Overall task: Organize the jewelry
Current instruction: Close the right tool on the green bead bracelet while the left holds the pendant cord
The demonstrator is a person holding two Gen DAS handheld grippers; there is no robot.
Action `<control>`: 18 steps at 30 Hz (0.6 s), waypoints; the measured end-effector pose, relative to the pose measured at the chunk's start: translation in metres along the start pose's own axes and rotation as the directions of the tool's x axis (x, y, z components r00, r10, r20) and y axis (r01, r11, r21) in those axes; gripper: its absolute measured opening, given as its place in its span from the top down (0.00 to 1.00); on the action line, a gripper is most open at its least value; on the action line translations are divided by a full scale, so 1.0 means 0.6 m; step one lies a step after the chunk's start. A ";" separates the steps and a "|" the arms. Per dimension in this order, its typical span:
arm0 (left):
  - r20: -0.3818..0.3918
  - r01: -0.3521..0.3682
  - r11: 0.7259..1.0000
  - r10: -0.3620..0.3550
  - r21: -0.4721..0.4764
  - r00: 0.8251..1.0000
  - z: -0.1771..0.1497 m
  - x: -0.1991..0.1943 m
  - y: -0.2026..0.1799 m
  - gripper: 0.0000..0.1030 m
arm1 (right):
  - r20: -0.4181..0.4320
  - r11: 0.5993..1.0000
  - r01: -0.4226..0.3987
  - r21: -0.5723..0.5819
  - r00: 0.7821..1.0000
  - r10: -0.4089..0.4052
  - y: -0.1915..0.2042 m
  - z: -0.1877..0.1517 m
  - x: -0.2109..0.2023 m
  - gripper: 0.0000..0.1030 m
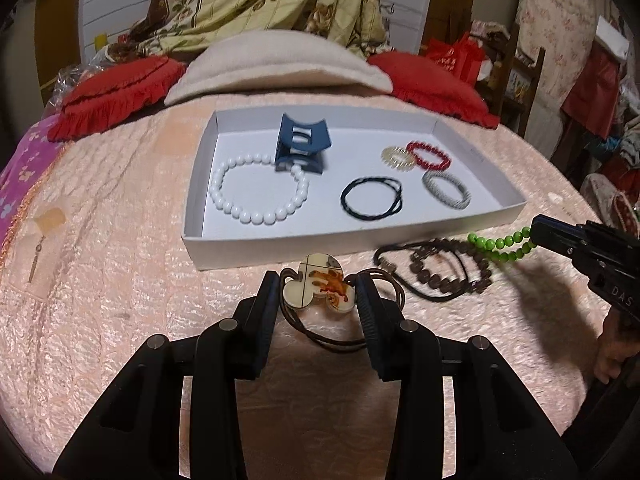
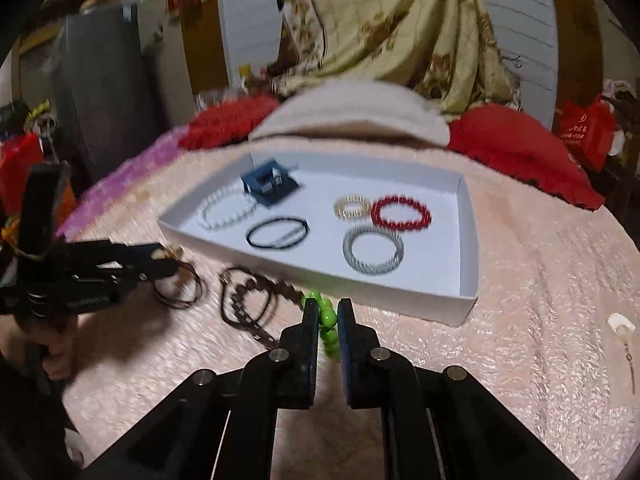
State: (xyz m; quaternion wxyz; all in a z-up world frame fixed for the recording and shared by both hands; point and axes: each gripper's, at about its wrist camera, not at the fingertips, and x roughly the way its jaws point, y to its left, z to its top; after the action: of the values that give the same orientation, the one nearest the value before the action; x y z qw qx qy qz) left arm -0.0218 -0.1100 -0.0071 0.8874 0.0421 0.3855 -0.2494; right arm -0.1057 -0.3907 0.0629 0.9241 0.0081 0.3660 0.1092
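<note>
My left gripper (image 1: 318, 280) is shut on a cream clover-shaped pendant (image 1: 320, 290) with an orange picture; its brown cord (image 1: 340, 344) loops beneath. In the right wrist view the left gripper (image 2: 164, 258) carries it with the cord (image 2: 180, 284) dangling. My right gripper (image 2: 326, 308) is shut on a green bead bracelet (image 2: 327, 322), just above the pink bedspread near the tray's front wall; it enters the left wrist view as the right gripper (image 1: 538, 236) with the green bracelet (image 1: 500, 246). A white tray (image 1: 360, 240) holds a white bead bracelet (image 1: 256, 188), blue claw clip (image 1: 302, 144), black hair ties (image 1: 372, 198), red bracelet (image 1: 428, 155) and two coil ties.
A dark brown bead strand with a black cord (image 1: 436, 276) lies on the bedspread in front of the tray. Earrings on small cards lie at the left (image 1: 44, 232) and right (image 2: 622, 326). Red pillows (image 1: 116, 96) and a beige one (image 1: 280, 68) sit behind the tray.
</note>
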 end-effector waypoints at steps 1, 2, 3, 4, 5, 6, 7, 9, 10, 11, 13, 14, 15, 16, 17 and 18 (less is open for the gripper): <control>0.006 0.001 1.000 -0.001 0.000 1.000 0.000 -0.003 0.000 0.64 | 0.012 1.000 0.002 0.003 1.000 -0.002 0.003 -0.001 -0.006 0.92; 0.015 -0.001 1.000 0.001 0.001 1.000 -0.001 -0.008 -0.002 0.64 | 0.025 1.000 0.002 0.009 1.000 -0.002 0.004 0.000 -0.010 0.92; 0.018 -0.003 1.000 0.003 0.002 1.000 -0.003 -0.009 -0.003 0.64 | 0.032 1.000 -0.001 0.018 0.999 0.001 0.006 -0.001 -0.014 0.92; 0.022 -0.009 1.000 0.009 0.002 1.000 -0.005 -0.012 -0.004 0.64 | 0.029 1.000 -0.002 0.025 1.000 0.001 0.007 -0.002 -0.014 0.92; 0.024 -0.014 1.000 0.014 0.001 1.000 -0.008 -0.013 -0.004 0.64 | 0.022 1.000 0.003 0.028 1.000 -0.004 0.010 -0.003 -0.009 0.92; 0.024 -0.022 1.000 0.022 -0.001 0.999 -0.012 -0.014 -0.004 0.64 | 0.009 0.999 0.015 0.033 1.000 -0.015 0.011 -0.005 -0.003 0.92; 0.022 -0.030 1.000 0.030 0.000 0.999 -0.016 -0.015 -0.003 0.64 | -0.005 0.999 0.025 0.035 1.000 -0.025 0.012 -0.007 0.003 0.92; 0.020 -0.048 0.999 0.048 -0.001 0.999 -0.023 -0.015 -0.001 0.64 | -0.020 0.998 0.047 0.035 0.999 -0.047 0.014 -0.010 0.012 0.92; 0.021 -0.052 0.999 0.052 -0.006 0.998 -0.025 -0.016 0.001 0.64 | -0.026 0.998 0.053 0.034 0.998 -0.052 0.016 -0.011 0.015 0.92; 0.022 -0.056 0.998 0.056 -0.010 0.998 -0.026 -0.016 0.002 0.64 | -0.029 0.998 0.055 0.033 0.998 -0.054 0.017 -0.012 0.017 0.92; 0.027 -0.065 0.998 0.065 -0.019 0.997 -0.029 -0.018 0.007 0.64 | -0.032 0.998 0.064 0.025 0.997 -0.063 0.020 -0.014 0.019 0.92; 0.028 -0.068 0.997 0.069 -0.024 0.997 -0.030 -0.018 0.009 0.64 | -0.034 0.998 0.063 0.020 0.997 -0.063 0.021 -0.014 0.021 0.92; 0.026 -0.071 0.997 0.072 -0.032 0.997 -0.032 -0.018 0.012 0.64 | -0.033 0.998 0.067 0.015 0.997 -0.067 0.022 -0.015 0.021 0.92; 0.025 -0.073 0.997 0.074 -0.037 0.997 -0.033 -0.017 0.014 0.64 | -0.034 0.997 0.072 0.011 0.997 -0.071 0.022 -0.016 0.021 0.92; 0.024 -0.076 0.996 0.077 -0.042 0.997 -0.034 -0.017 0.015 0.64 | -0.037 0.997 0.073 0.008 0.997 -0.073 0.023 -0.017 0.022 0.92; 0.022 -0.077 0.996 0.078 -0.045 0.997 -0.034 -0.017 0.016 0.64 | -0.039 0.997 0.078 0.008 0.996 -0.077 0.022 -0.018 0.023 0.92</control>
State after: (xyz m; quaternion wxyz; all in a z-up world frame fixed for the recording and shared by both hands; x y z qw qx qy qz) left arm -0.0368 -0.0923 -0.0155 0.9017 0.0347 0.3783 -0.2066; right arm -0.1057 -0.3758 0.0468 0.9204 -0.0037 0.3843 0.0716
